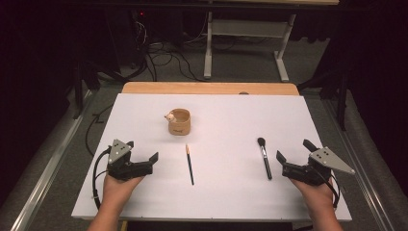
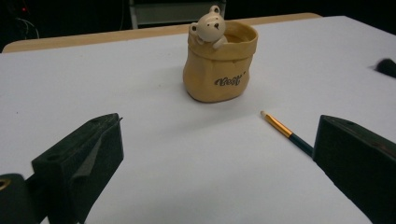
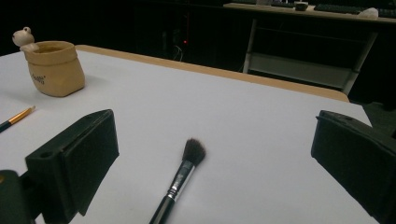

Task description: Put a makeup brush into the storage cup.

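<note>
- The left gripper point(image 1: 144, 155) rests low on the white table point(image 1: 231, 115), near the front left corner. A hand point(image 1: 118, 185) holds it from behind.
- Its jaws are wide apart, and nothing is between them.
- The right gripper point(image 1: 294, 153) rests near the front right corner, held by the other hand point(image 1: 315, 190). Its jaws are wide apart too, and they hold nothing.
- A pencil point(image 1: 189, 164) lies flat on the table, to the right of the left gripper but not touching it. In the left gripper view, the pencil point(image 2: 286, 132) has a gold band and a pale tip, and its dark end goes behind the right-hand jaw.
- A makeup brush point(image 1: 264, 158) lies flat just beside the right gripper. In the right gripper view, the brush point(image 3: 180, 179) lies between the two jaws, with its soft dark tip pointing away.
- A little tan pot point(image 1: 179, 121) stands upright farther back, near the middle of the table. A small bear point(image 2: 209, 29) peeks over its rim.
- The pencil lies between the pot and the front edge.
</note>
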Demonstrator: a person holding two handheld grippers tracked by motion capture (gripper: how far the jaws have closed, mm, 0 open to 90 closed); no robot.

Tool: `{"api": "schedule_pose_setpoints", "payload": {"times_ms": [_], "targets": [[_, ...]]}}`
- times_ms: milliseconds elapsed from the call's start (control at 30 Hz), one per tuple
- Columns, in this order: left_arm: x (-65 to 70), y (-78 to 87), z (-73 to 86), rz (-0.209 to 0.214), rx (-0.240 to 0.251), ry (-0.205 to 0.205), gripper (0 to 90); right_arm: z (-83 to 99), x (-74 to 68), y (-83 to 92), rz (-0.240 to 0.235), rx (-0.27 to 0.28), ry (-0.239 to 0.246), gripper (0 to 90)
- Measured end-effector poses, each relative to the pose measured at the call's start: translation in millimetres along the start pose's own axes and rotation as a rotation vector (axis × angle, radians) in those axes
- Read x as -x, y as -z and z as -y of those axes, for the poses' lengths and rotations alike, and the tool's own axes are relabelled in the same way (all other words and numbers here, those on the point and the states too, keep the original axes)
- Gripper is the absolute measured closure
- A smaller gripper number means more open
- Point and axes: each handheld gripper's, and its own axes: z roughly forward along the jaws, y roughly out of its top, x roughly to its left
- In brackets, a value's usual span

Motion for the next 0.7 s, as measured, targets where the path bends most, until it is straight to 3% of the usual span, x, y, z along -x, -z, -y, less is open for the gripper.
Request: {"api": "schedule_pose_setpoints", "payload": {"times_ms": [200,467,700], "targets": [[-0.5,-2.1,1.0,-0.012,-0.036,-0.003,1.7,-4.9,-1.7,-0.9,-0.005,0.019,0.004,2.1],[-2.2,-3.1,0.6,-0.036,-0.04,0.012,0.2,-20.3,-2.2,-3.8,-0.012,0.026,0.025,2.1],[-2.8,-3.5,0.0,-0.029,-0.073,0.041,0.2,-13.4,-4.9,-5.6,-0.031,0.033,0.015,1.8]]}}
